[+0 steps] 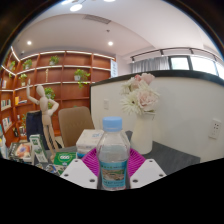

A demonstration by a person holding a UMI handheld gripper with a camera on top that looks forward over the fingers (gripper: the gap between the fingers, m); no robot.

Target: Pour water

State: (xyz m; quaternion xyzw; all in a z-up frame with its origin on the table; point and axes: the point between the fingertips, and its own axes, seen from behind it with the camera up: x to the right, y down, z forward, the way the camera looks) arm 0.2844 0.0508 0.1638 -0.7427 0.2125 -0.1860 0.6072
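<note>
Standing dead centre between the jaws: a clear plastic water bottle with a pale blue cap and blue label (113,155), upright, long axis running straight up and down. Flanking it at the shoulders of the label, the two white fingers with pink pads (92,163), one on each side. Sitting right against the bottle, by the look of it, with the gripper (113,170) apparently clamped on the lower body — though hard calling the contact for certain, since the bottle's base is dropping out of sight below the fingers. Reaching no further for it, then: bottle already inside the jaws, not ahead of them.

Rising just beyond and to one side, a white vase with pale pink and cream flowers (142,118), standing on the dark surface (178,158). Looking for a cup or glass to pour into — none showing clearly. Likely needing a tilt of that upright axis next, cap still on.
</note>
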